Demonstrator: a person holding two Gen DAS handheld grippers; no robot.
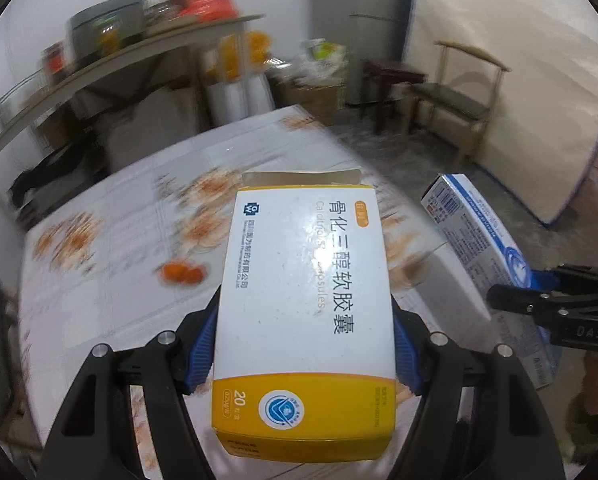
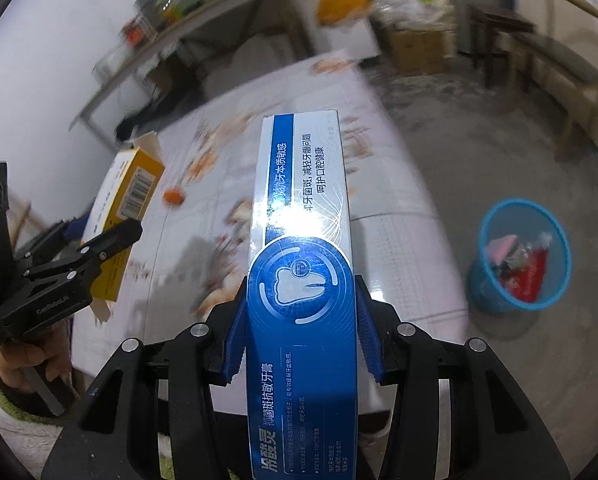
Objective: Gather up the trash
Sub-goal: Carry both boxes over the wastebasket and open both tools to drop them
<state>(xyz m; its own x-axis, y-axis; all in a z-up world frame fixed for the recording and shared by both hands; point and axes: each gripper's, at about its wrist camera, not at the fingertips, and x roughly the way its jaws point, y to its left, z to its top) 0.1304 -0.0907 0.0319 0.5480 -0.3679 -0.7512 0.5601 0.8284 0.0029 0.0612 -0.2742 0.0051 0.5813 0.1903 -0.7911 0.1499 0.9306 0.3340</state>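
Grasp stage: left hand-held gripper [image 1: 304, 354] clamps a yellow-and-white cardboard medicine box [image 1: 305, 312] above the patterned worktop [image 1: 111, 216]; right hand-held gripper [image 2: 301, 330] clamps a long blue-and-white toothpaste carton [image 2: 301, 264]. Blue mesh wastebasket [image 2: 517, 256] stands on the floor, right of the worktop.

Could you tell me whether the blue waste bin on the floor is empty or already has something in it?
Partly filled: the blue bin already holds trash, with pink and red pieces visible inside in the right wrist view.
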